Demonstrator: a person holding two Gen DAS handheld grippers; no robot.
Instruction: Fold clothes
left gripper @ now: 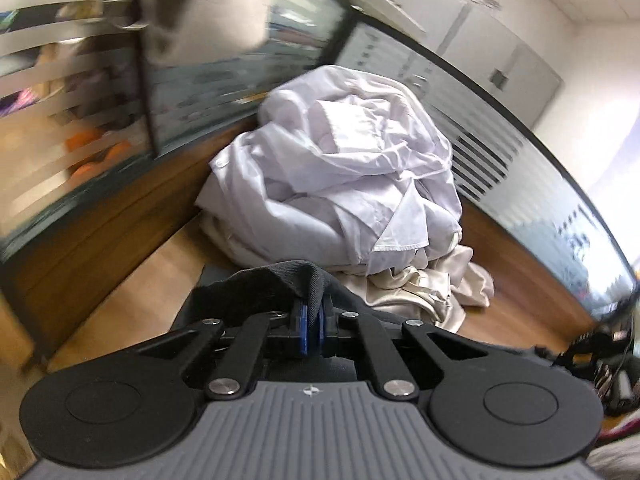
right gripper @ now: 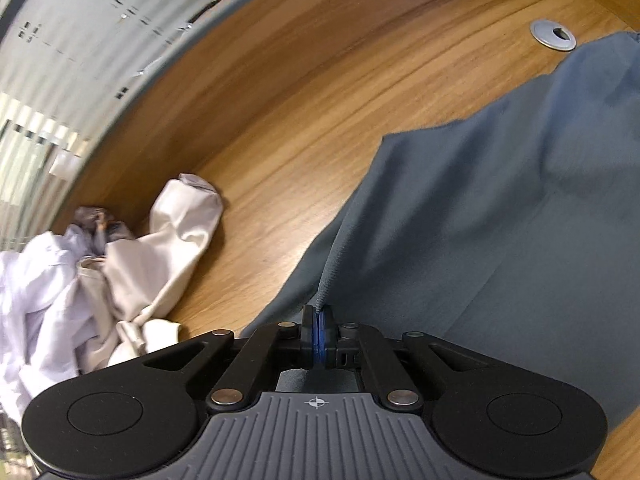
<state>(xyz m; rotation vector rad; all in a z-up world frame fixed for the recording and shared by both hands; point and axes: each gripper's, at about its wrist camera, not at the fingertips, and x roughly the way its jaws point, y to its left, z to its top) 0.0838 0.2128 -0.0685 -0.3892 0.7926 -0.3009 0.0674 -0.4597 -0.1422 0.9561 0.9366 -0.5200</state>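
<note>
Both grippers pinch cloth: the right gripper (right gripper: 319, 320) holds the grey garment (right gripper: 500, 220), which extends ahead and rightward; the left gripper (left gripper: 313, 312) grips a dark fabric edge (left gripper: 280, 276).

Grey-blue garment (right gripper: 500, 220) spread over wooden desk (right gripper: 320, 80), one fold pinched up, crumpled white shirts (left gripper: 340, 168) heaped on cream cloth (left gripper: 420, 284) at desk's back edge

An office was indicated: a wood-grain tabletop (right gripper: 304, 92) with a metal cable grommet (right gripper: 553, 35) was bordered by frosted, striped glass partitions (left gripper: 472, 148), and white cabinets (left gripper: 492, 40) were seen along the far wall.
</note>
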